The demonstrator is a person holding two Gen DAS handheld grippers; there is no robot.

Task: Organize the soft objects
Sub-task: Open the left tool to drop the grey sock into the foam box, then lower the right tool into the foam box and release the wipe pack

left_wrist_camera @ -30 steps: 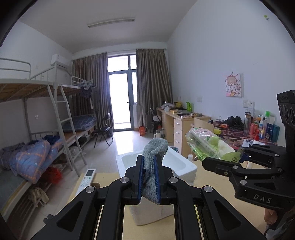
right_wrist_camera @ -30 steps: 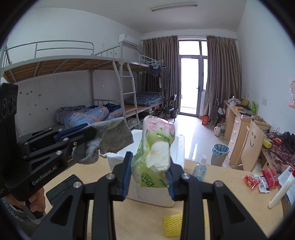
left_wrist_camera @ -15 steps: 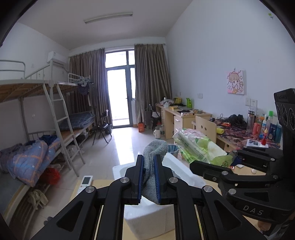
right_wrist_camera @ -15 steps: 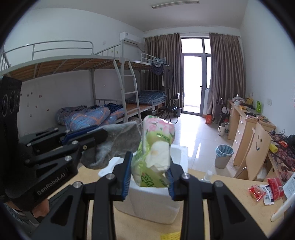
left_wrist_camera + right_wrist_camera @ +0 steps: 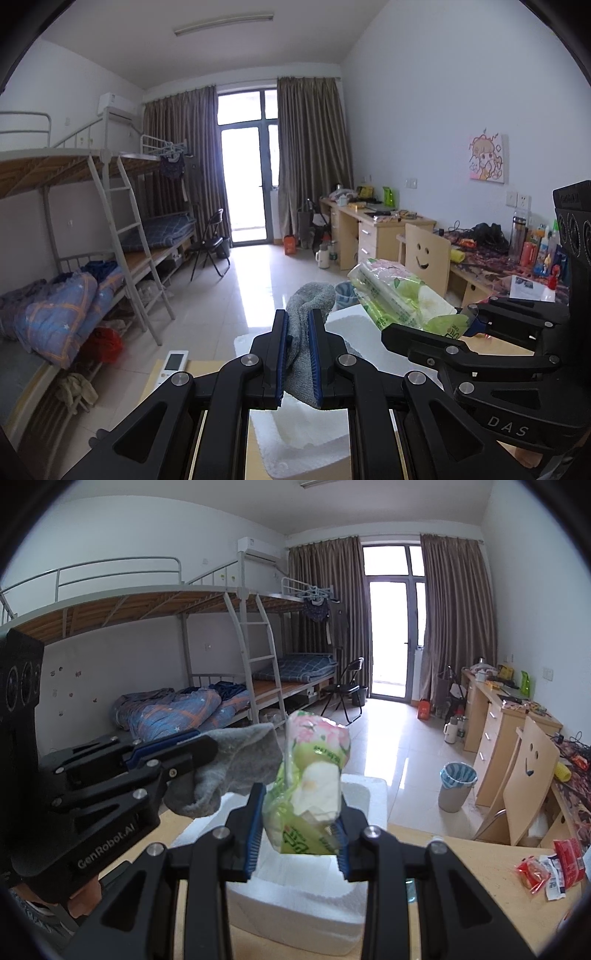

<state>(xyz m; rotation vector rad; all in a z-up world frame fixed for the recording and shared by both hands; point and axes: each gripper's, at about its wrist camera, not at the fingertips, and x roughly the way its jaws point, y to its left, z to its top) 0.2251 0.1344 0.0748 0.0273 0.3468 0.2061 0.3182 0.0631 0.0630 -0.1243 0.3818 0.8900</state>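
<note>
My left gripper (image 5: 298, 325) is shut on a grey sock (image 5: 308, 306), which sticks up between the blue pads and hangs below them. The same sock (image 5: 236, 768) shows at the left of the right wrist view, held by the left gripper (image 5: 192, 751). My right gripper (image 5: 300, 812) is shut on a green and pink tissue pack (image 5: 314, 779); that pack (image 5: 395, 295) reaches in from the right in the left wrist view. Both hang over a white foam box (image 5: 306, 439), whose rim (image 5: 365, 786) lies just under the pack.
The box stands on a wooden table (image 5: 476, 864). A white remote (image 5: 173, 365) lies at the table's far left edge. Red snack packets (image 5: 550, 867) lie at the right. Beyond are a bunk bed (image 5: 207, 709), a smiley-face chair (image 5: 532, 768) and a bin (image 5: 456, 786).
Both grippers have moved forward with their loads, from short of the foam box to over it. The box now fills the lower part of both views. Both grips are unchanged.
</note>
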